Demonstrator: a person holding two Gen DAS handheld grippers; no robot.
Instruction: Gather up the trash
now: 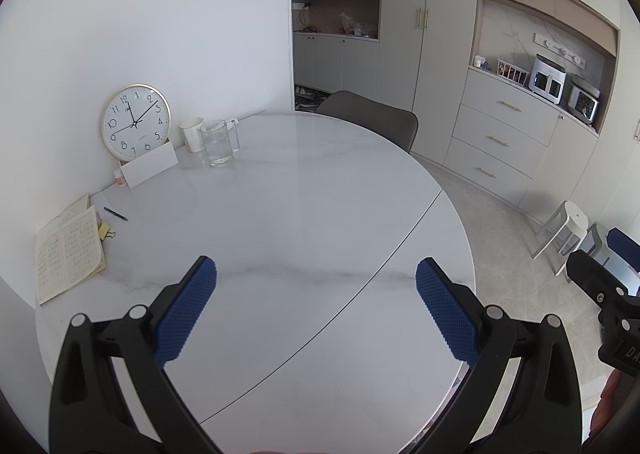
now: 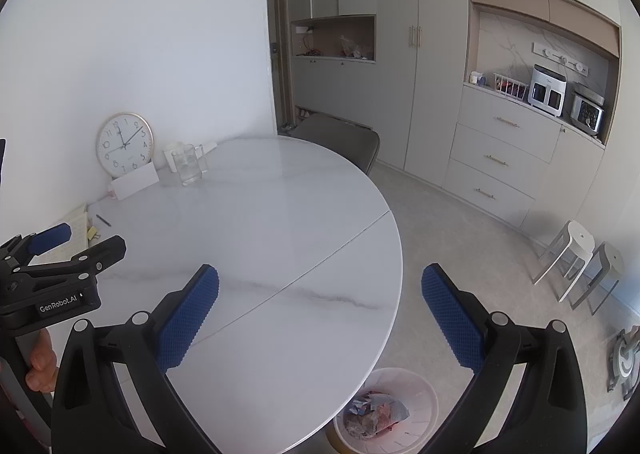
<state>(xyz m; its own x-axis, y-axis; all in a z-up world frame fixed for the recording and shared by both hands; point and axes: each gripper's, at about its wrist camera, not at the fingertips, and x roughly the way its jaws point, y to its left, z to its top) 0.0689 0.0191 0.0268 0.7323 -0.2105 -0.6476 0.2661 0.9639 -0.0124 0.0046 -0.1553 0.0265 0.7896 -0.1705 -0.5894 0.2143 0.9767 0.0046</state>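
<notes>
My left gripper [image 1: 316, 274] is open and empty above the near part of the round white marble table [image 1: 304, 189]. My right gripper [image 2: 320, 282] is open and empty over the table's right edge [image 2: 394, 254]. A white waste bin [image 2: 416, 386] stands on the floor under that edge, below the right gripper, with crumpled trash [image 2: 374, 414] inside. The left gripper also shows at the left of the right wrist view [image 2: 80, 240], open. Part of the right gripper shows at the right edge of the left wrist view [image 1: 600, 286].
At the table's far left stand a clock [image 1: 135, 121], a white card [image 1: 150, 165], a mug [image 1: 193, 133] and a glass pitcher [image 1: 217, 141]. An open notebook [image 1: 68, 250], a pen [image 1: 116, 213] and a yellow clip [image 1: 105, 230] lie nearby. A grey chair [image 1: 372, 115] and stools [image 2: 572, 250] stand around.
</notes>
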